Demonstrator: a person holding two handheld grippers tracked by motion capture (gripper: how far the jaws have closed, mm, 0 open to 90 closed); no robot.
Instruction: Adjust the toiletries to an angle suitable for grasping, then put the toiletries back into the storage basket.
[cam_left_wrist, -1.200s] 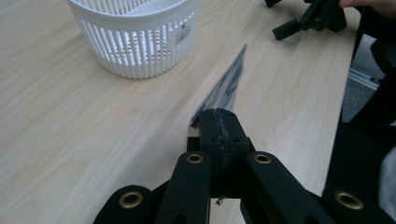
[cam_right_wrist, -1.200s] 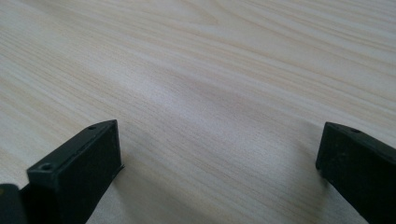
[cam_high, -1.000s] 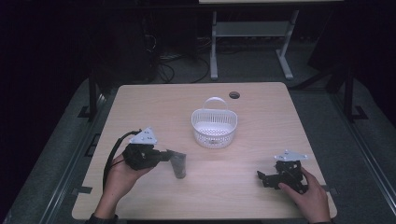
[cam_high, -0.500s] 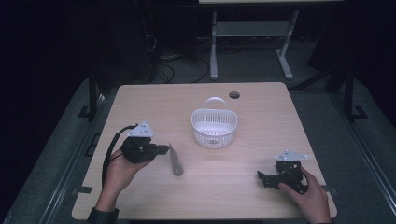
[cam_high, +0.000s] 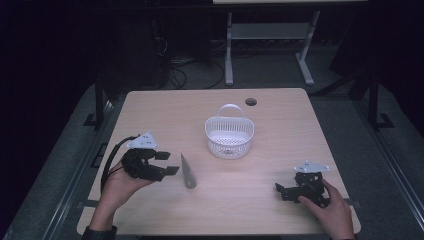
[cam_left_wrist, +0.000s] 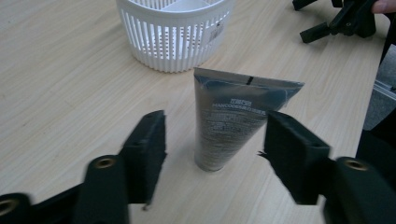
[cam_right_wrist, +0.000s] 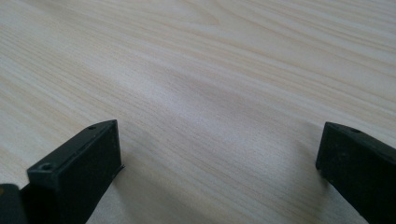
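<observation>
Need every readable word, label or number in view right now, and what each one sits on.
"HANCODES" (uncertain, small print): on the grey tube standing cap-down on the table.
Characters in the box above that word: too small to read.
Fine print lower on the tube: blurred, unreadable.
Sticker on the white basket: too small to read.

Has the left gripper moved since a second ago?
Yes. The left gripper has backed away from the basket toward the table's left edge. Its jaws have just opened, leaving the tube standing free.
</observation>
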